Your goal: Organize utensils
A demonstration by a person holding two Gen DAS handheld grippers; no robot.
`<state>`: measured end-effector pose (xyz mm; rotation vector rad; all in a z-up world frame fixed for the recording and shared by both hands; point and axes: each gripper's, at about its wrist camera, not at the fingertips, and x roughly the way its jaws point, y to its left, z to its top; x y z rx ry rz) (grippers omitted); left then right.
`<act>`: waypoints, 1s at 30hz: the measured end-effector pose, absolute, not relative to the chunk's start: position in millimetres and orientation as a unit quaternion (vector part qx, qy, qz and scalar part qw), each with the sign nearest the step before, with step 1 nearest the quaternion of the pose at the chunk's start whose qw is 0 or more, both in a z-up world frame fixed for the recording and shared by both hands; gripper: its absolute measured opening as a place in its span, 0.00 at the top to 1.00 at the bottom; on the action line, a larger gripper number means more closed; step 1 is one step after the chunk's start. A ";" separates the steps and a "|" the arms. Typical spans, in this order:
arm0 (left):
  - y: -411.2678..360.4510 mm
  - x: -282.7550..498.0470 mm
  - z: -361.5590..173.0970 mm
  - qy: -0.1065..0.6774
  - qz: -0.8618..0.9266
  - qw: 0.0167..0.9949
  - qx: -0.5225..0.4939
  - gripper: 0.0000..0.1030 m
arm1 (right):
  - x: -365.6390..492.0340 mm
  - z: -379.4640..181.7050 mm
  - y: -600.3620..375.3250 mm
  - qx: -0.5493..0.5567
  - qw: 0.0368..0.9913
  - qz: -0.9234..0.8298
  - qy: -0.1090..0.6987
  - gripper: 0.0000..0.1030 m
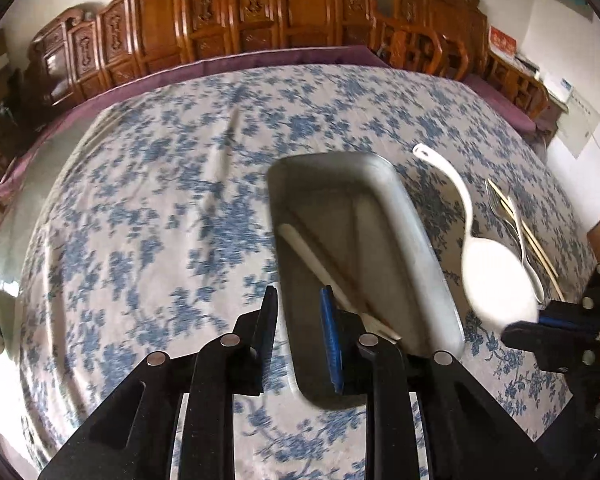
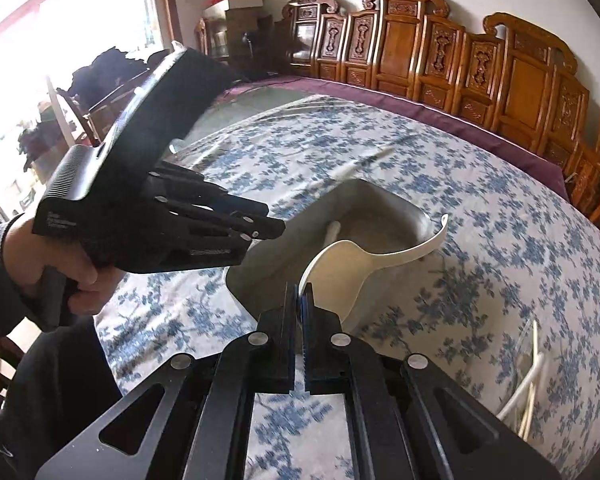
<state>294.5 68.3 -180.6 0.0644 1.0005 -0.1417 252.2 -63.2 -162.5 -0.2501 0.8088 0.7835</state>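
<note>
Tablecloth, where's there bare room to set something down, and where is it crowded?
Free: the tablecloth left of the metal tray, out to the purple edge. Crowded: right of the tray, where forks and chopsticks lie beside the white rice paddle held by the right gripper. The left gripper hovers open over the tray's near end.

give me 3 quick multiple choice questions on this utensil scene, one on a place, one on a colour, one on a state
1. Where do the loose fork and chopsticks lie?
A. in the tray
B. on the cloth beside the tray
C. on a chair

2. What colour is the flat rice paddle?
A. white
B. black
C. red

3. The left gripper is:
A. shut on the paddle
B. shut on the tray rim
C. open, holding nothing

Answers: 1 B, the metal fork and wooden chopsticks rest on the blue floral tablecloth, outside the grey metal tray. 2 A, the white plastic rice paddle is held by the right gripper. 3 C, the left gripper fingers stand apart.
</note>
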 end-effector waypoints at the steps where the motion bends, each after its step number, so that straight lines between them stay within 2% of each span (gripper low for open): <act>1: 74.5 292.8 -178.6 0.477 -0.064 0.876 0.027 0.80 | 252.7 -162.8 -57.8 -0.120 0.836 0.373 0.383 0.97; 15: 129.1 279.8 -179.5 0.475 -0.027 0.880 0.001 0.80 | 271.6 -197.7 -8.1 -0.126 0.816 0.373 0.423 0.97; 30: 130.8 271.3 -168.2 0.464 -0.029 0.885 0.004 0.80 | 285.8 -217.2 -24.1 -0.101 0.816 0.340 0.457 0.96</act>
